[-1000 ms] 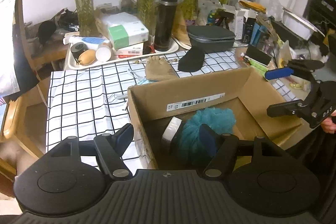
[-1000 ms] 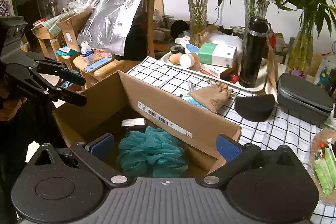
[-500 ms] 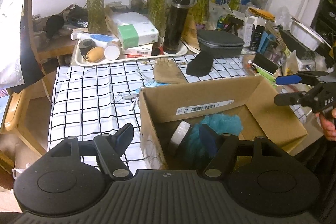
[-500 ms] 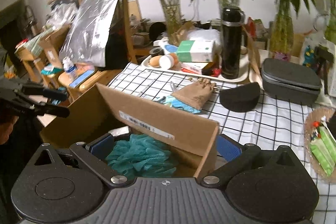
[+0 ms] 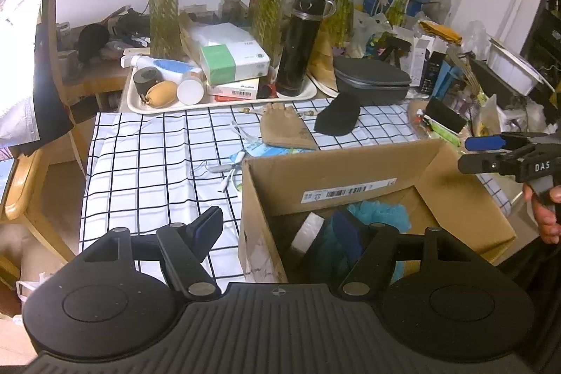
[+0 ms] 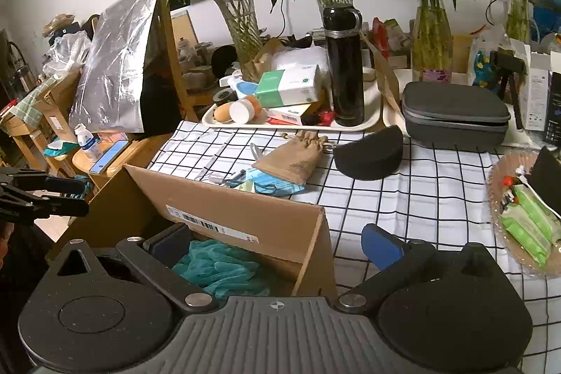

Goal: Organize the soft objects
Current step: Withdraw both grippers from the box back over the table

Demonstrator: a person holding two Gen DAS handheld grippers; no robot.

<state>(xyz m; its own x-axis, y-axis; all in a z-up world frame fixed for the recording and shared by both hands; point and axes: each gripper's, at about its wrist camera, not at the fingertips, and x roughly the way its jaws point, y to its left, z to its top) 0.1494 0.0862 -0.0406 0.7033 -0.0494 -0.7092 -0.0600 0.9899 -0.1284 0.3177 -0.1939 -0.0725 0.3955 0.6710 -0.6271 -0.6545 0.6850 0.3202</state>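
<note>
We hold both grippers, left gripper (image 5: pixel 277 226) and right gripper (image 6: pixel 277 244), spread wide and empty over the open brown cardboard box (image 5: pixel 455 177). The teal mesh bath pouf (image 6: pixel 217 269) already lies inside. Beyond wait the tan drawstring pouch (image 6: pixel 294 160), blue face mask (image 6: pixel 273 186) and black foam cap (image 6: pixel 368 153); the box's far wall stands between.

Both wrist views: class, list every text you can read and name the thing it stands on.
"DAS": on the right hand-held gripper.
Barcode label on the cardboard box: too small to read.
Print on the green-and-white box: blurred.
Label on the red-and-white box: unreadable.
</note>
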